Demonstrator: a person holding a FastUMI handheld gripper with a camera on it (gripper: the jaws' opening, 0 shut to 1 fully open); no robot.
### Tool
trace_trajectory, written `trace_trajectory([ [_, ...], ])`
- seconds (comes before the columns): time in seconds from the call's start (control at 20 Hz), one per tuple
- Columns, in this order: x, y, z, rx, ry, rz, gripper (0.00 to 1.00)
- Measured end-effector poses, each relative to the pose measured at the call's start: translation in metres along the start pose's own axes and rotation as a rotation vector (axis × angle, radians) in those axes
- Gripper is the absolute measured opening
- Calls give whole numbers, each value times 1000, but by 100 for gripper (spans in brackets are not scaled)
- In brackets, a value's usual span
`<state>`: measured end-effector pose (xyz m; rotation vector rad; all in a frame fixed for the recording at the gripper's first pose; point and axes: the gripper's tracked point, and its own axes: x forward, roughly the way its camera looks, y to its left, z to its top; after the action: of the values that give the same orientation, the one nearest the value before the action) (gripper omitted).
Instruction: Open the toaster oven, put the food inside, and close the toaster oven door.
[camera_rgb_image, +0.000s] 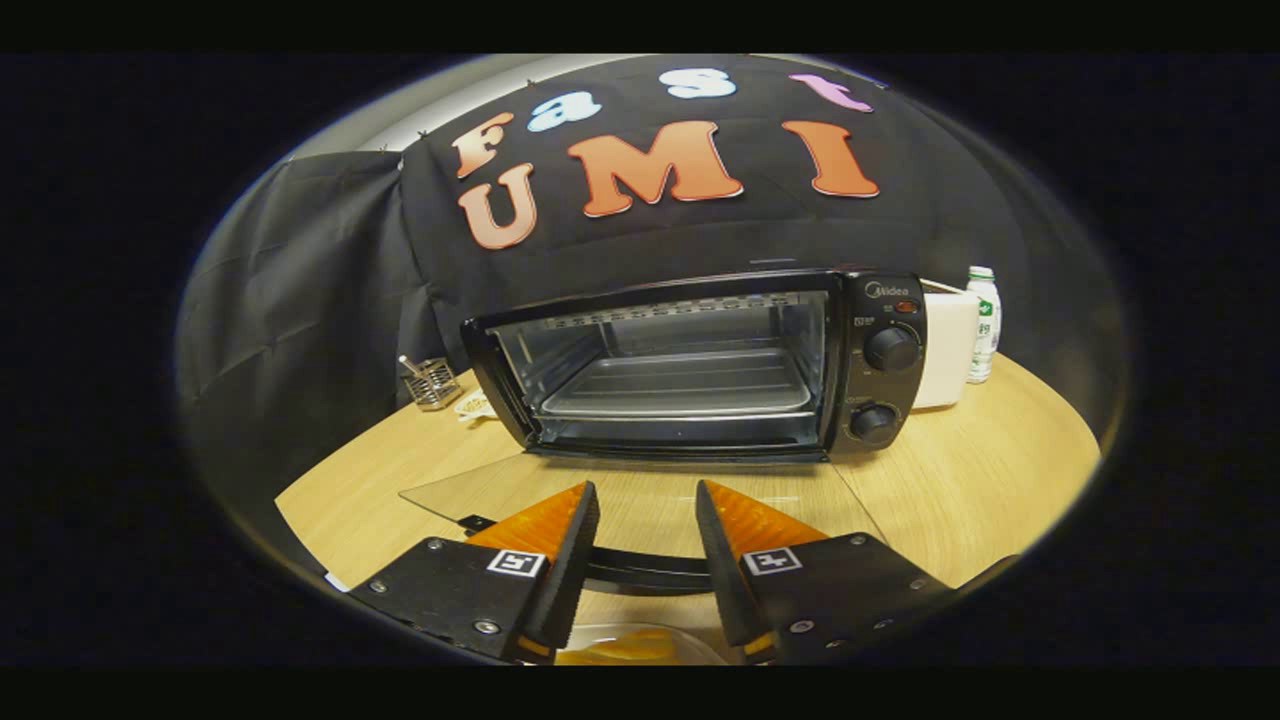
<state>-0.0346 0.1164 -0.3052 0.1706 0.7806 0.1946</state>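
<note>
The black toaster oven stands on the round wooden table beyond my fingers. Its glass door is folded down flat toward me, and a metal tray sits on the rack inside. The door's dark curved handle runs across under the gap between my fingers. My gripper is open above the lowered door and holds nothing. Yellow food on a pale dish shows low between the finger bases, closer to me than the handle.
Two knobs sit on the oven's right panel. A white box and a small bottle stand right of the oven. Left of it are a wire mesh holder and a small white dish.
</note>
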Motion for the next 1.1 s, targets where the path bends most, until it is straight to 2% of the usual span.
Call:
trace_trajectory([
  [0.25,1,-3,-1,-13,24,3,54],
  [0.5,5,-8,-44,-48,242,21,54],
  [0.85,-9,-8,-39,2,215,36,54],
  [1.0,-24,-3,-44,-17,206,35,64],
  [1.05,-29,-1,-46,-26,203,38,73],
  [1.1,-36,2,-47,-31,194,43,76],
])
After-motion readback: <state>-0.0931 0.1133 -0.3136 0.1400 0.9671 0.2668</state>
